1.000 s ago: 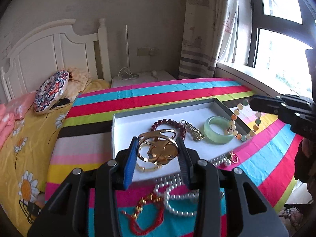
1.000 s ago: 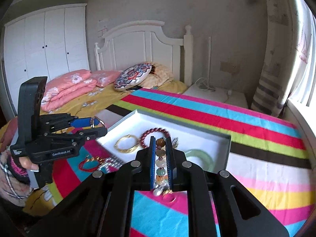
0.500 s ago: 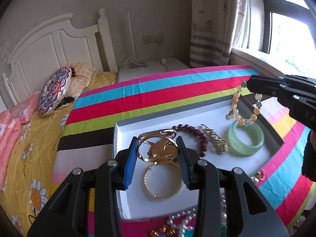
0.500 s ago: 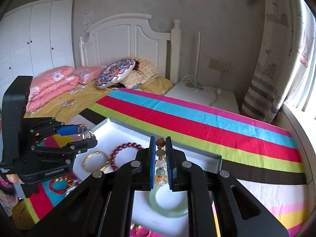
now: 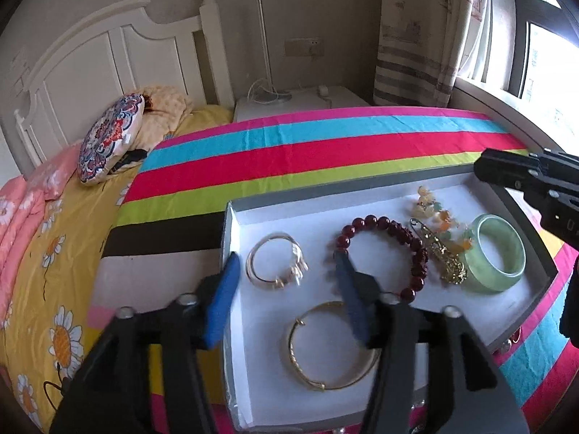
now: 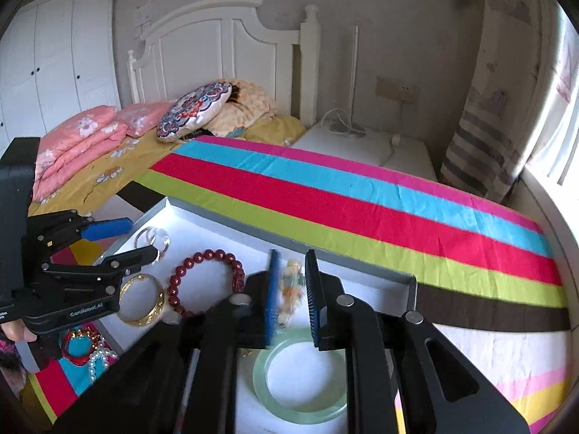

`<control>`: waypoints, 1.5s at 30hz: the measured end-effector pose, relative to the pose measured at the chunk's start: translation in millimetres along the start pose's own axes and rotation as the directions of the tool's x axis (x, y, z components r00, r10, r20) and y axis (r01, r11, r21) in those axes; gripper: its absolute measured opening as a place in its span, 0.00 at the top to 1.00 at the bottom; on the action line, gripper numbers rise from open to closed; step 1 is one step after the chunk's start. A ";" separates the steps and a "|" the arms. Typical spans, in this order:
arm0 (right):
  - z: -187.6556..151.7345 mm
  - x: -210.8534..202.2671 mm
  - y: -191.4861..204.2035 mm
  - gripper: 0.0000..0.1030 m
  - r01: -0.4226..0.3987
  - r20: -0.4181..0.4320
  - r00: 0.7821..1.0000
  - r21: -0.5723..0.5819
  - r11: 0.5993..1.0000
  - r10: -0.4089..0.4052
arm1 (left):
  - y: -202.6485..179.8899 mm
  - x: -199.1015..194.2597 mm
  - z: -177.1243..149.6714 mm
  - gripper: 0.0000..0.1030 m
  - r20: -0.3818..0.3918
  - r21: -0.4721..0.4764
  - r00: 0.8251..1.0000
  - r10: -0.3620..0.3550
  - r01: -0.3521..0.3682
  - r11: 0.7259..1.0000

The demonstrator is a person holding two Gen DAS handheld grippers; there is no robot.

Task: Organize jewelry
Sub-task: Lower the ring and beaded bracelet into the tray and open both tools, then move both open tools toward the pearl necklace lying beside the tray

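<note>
A white tray (image 5: pixel 376 200) lies on the striped cloth. In it lie a gold ornament ring (image 5: pixel 277 264), a dark red bead bracelet (image 5: pixel 383 249), a gold bangle (image 5: pixel 327 347), a gold brooch (image 5: pixel 443 256), a multicoloured bead bracelet (image 5: pixel 439 217) and a green jade bangle (image 5: pixel 497 253). My left gripper (image 5: pixel 286 298) is open and empty just above the ornament ring. My right gripper (image 6: pixel 291 298) is open over the multicoloured bead bracelet (image 6: pixel 291 287), which lies loose in the tray (image 6: pixel 376 282). The jade bangle (image 6: pixel 300 376) lies under the right gripper.
A pearl necklace (image 6: pixel 97 360) and a red cord bracelet (image 6: pixel 74 343) lie on the striped cloth (image 6: pixel 362 202) outside the tray's near left corner. A bed with pillows (image 6: pixel 195 110) stands behind. A white nightstand (image 6: pixel 365 144) and a curtain (image 6: pixel 481 137) are at the back right.
My left gripper opened and dropped the gold ornament ring into the tray's left end. My right gripper opened and released the multicoloured bead bracelet into the tray beside the jade bangle.
</note>
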State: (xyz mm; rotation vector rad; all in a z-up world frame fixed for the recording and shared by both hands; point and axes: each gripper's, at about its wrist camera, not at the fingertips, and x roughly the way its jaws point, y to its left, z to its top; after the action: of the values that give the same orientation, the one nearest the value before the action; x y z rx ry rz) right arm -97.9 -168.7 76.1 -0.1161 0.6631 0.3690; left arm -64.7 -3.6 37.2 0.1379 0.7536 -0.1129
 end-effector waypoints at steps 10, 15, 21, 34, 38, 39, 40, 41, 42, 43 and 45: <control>-3.9 -46.1 5.7 0.29 -0.005 0.102 0.995 -0.002 1.000 0.005 | 1.2 -33.7 -6.7 0.12 0.083 -0.031 0.994 0.071 -0.069 0.997; -24.9 -102.1 13.5 0.11 0.045 0.260 0.965 -0.002 0.999 -0.043 | 17.0 -78.9 -37.3 0.02 0.160 -0.111 0.983 0.091 -0.074 0.991; -63.5 -102.4 12.7 0.11 0.048 0.129 0.991 -0.010 0.999 -0.046 | 41.0 -96.2 -90.6 0.03 0.125 -0.184 0.989 0.078 -0.054 0.981; -115.7 -85.4 63.9 0.11 -0.077 0.010 0.997 -0.182 0.980 0.080 | 89.4 -74.9 -121.7 0.03 0.053 -0.409 0.996 -0.078 0.093 0.908; -113.5 -85.7 57.7 0.23 -0.111 0.002 0.994 -0.154 0.982 0.112 | 88.4 -72.9 -121.6 0.03 0.043 -0.406 0.996 -0.081 0.091 0.909; -111.9 -82.6 58.9 0.27 -0.131 -0.017 0.991 -0.151 0.980 0.130 | 86.6 -74.0 -121.1 0.03 0.048 -0.397 0.996 -0.076 0.089 0.913; -110.7 -79.4 61.8 0.34 -0.143 -0.036 0.990 -0.153 0.978 0.139 | 84.4 -75.4 -120.7 0.03 0.055 -0.387 0.996 -0.071 0.087 0.918; -109.8 -76.6 65.4 0.42 -0.144 -0.050 0.989 -0.157 0.977 0.138 | 82.5 -77.3 -120.4 0.03 0.063 -0.377 0.996 -0.066 0.085 0.922; -108.6 -71.0 71.9 0.45 -0.149 -0.079 0.987 -0.168 0.974 0.137 | 81.5 -78.5 -120.0 0.03 0.069 -0.371 0.996 -0.063 0.084 0.925; -107.9 -65.1 79.6 0.54 -0.160 -0.112 0.984 -0.185 0.970 0.141 | 80.6 -79.8 -119.9 0.03 0.076 -0.367 0.995 -0.060 0.084 0.926; -107.4 -54.5 91.6 0.62 -0.163 -0.165 0.978 -0.198 0.967 0.131 | 80.3 -81.4 -119.7 0.03 0.086 -0.364 0.995 -0.057 0.084 0.927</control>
State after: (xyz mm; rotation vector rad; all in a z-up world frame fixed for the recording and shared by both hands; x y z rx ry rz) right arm -233.7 -123.6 26.7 -0.2998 0.7833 0.5785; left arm -192.0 99.6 13.6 -0.2506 0.6938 -0.0429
